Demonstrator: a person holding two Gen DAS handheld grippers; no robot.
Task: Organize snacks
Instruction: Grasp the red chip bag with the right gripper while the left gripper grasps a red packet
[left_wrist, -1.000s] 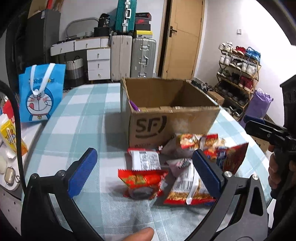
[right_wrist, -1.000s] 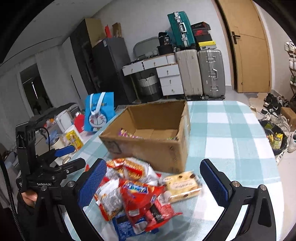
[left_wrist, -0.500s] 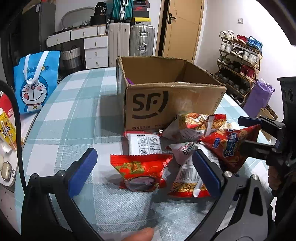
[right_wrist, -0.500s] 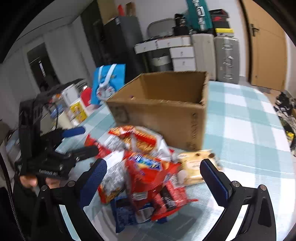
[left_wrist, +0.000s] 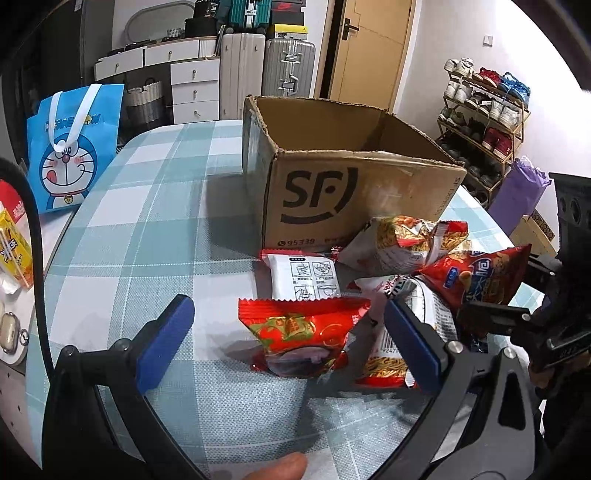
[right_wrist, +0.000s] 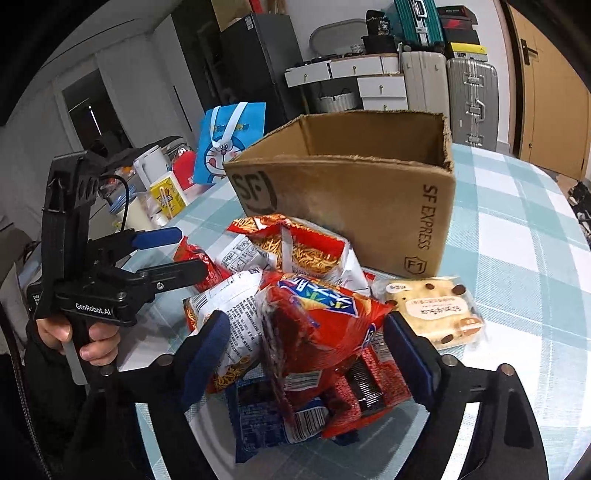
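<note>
An open cardboard box (left_wrist: 362, 199) (right_wrist: 351, 206) stands on the checked table, with a heap of snack packets in front of it. My left gripper (left_wrist: 288, 343) (right_wrist: 190, 253) is open, low over a red packet (left_wrist: 306, 332) that lies between its blue pads, untouched. Behind that packet lie a white packet (left_wrist: 306, 280) and a noodle bag (left_wrist: 399, 243) (right_wrist: 295, 251). My right gripper (right_wrist: 306, 350) (left_wrist: 496, 284) straddles a puffy red chip bag (right_wrist: 321, 317) (left_wrist: 476, 280). Its jaws are closing, and the left pad still stands apart from the bag. A cake packet (right_wrist: 436, 310) lies to the right.
A blue cartoon bag (left_wrist: 74, 147) (right_wrist: 229, 144) stands at the table's far left edge, beside a yellow carton (right_wrist: 168, 195). The table's round edge (left_wrist: 55, 258) curves close on the left. Suitcases (left_wrist: 288, 62), drawers and a shoe rack (left_wrist: 487, 110) line the room behind.
Both grippers have sunk toward the snack heap, and the box looms larger. The right jaws have narrowed around the red chip bag. The left jaws stay wide.
</note>
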